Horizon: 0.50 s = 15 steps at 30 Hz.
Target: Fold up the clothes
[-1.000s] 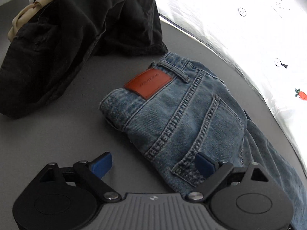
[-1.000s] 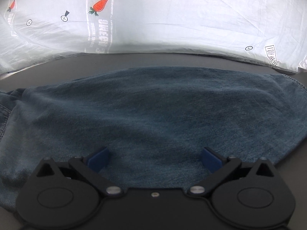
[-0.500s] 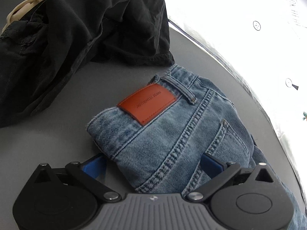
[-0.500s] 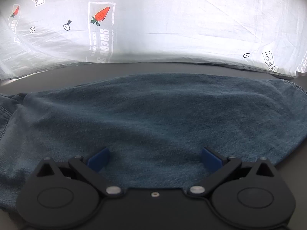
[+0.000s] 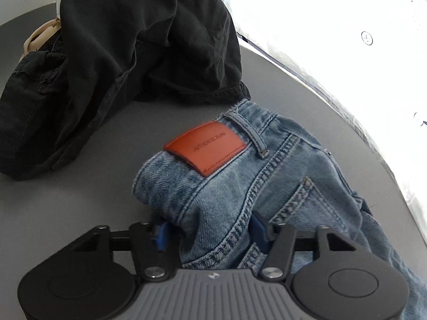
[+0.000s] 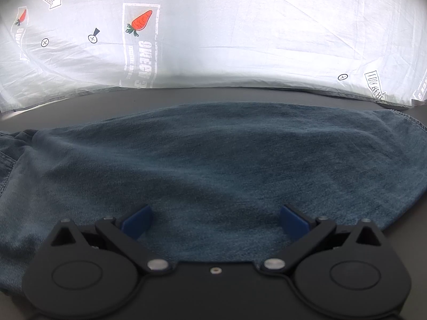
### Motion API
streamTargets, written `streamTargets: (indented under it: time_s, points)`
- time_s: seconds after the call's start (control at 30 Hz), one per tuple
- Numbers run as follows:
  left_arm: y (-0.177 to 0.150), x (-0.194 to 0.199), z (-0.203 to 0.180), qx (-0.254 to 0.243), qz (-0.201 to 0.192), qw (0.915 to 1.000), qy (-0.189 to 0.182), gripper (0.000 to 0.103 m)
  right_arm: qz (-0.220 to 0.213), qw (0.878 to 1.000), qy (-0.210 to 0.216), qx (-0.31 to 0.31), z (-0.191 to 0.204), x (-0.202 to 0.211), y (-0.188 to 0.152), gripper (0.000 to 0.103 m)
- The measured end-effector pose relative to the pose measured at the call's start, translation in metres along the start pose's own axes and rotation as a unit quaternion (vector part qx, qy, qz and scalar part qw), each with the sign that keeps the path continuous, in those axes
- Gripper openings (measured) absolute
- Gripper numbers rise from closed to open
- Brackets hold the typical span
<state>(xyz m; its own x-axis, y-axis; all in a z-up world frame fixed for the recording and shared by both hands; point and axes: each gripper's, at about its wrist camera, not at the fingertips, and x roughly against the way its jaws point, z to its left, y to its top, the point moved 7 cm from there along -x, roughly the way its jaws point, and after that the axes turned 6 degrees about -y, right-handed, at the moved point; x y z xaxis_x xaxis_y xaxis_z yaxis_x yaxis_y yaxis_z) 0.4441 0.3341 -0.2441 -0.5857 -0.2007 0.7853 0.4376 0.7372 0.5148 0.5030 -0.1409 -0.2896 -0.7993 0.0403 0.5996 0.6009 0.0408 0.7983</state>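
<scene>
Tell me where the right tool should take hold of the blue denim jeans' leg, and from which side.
Grip the stitched hem end of the blue denim jeans, coming in from the right. The leg lies flat on the grey table, and there its edge is exposed for the open right tool to slide under.

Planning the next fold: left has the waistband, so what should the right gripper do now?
Probably shut the right gripper on the jeans leg beneath it. Its jaws stand open over flat denim, while the left gripper already pinches the waistband.
</scene>
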Motion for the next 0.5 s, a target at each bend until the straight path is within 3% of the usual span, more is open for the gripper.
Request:
streamTargets:
  time_s: [0.03, 0.17, 0.33, 0.43, 0.5]
  points:
    - [0.002, 0.006, -0.005, -0.007, -0.003, 0.9999, -0.006, 0.043, 0.0, 1.0, 0.0, 0.0, 0.0, 0.0, 0.0, 0.103]
    - [0.008, 0.042, -0.039, -0.068, -0.037, 0.9962, -0.039, 0.039, -0.001, 1.0, 0.0, 0.0, 0.0, 0.0, 0.0, 0.103]
    - [0.016, 0.105, -0.111, -0.127, -0.081, 0.9813, -0.12, 0.038, -0.002, 1.0, 0.003, -0.003, -0.001, 0.0, -0.001, 0.103]
    - [0.005, 0.152, -0.191, -0.202, -0.112, 0.9553, -0.185, 0.038, -0.003, 1.0, 0.005, -0.005, -0.002, 0.001, -0.001, 0.103]
    - [-0.027, 0.161, -0.234, -0.247, -0.098, 0.935, -0.235, 0.038, -0.003, 1.0, 0.007, -0.006, -0.003, 0.001, -0.001, 0.103]
